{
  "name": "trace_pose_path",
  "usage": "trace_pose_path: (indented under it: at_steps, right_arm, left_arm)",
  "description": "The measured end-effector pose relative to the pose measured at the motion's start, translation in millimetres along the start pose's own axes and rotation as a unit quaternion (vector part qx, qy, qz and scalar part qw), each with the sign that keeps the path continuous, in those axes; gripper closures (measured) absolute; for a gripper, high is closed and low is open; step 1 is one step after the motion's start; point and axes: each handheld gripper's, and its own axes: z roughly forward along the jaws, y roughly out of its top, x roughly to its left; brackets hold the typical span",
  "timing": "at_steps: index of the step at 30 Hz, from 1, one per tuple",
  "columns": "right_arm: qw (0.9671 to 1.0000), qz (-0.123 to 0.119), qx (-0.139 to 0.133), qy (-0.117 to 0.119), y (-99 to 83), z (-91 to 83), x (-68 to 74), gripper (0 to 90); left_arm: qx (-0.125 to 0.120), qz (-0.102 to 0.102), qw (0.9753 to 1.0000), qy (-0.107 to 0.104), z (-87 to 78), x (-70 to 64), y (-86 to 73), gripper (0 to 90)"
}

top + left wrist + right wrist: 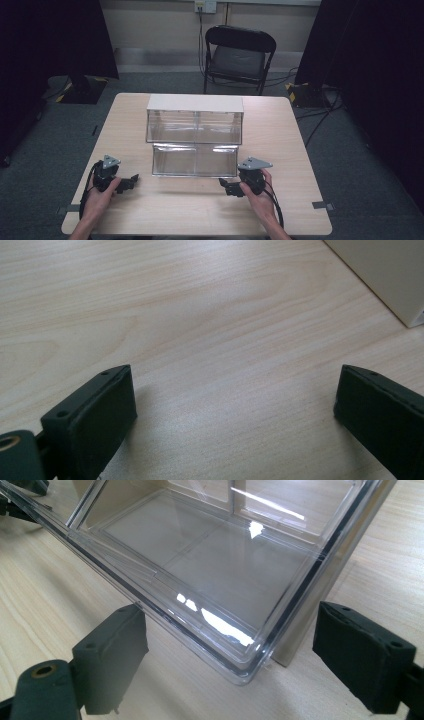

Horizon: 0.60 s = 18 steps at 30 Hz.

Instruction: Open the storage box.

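A clear plastic two-tier drawer box [195, 135] with a white top stands mid-table, and its lower drawer [195, 160] is pulled out toward me. My left gripper [131, 181] rests on the table left of the drawer, open, with bare wood between its jaws [235, 390]. My right gripper [226, 186] sits at the drawer's front right corner, open with nothing between its jaws. In the right gripper view the clear drawer [210, 570] looks empty, and its corner lies just beyond that gripper [230, 650].
The light wooden table [280, 130] carries the box. A black folding chair [237, 55] stands behind the far edge. Cables and dark curtains line the floor and sides. A pale corner of the box [385, 270] sits at the upper right of the left gripper view.
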Motion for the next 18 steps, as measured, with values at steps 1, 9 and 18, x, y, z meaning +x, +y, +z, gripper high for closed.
trace_pose_path:
  at_steps: [1,9,18]
  right_arm:
    - [1.0,0.0,0.0,-0.001,0.0,-0.1,0.1,13.6]
    - [1.0,0.0,0.001,-0.002,0.2,-0.6,0.9,13.8]
    - [1.0,-0.001,0.001,-0.007,0.1,-1.5,1.2,14.0]
  left_arm:
    - [0.0,0.0,1.0,0.0,0.0,0.0,0.0,2.7]
    - [0.0,0.0,1.0,0.0,0.0,0.0,0.0,2.7]
    - [0.0,0.0,1.0,0.0,0.0,0.0,0.0,2.7]
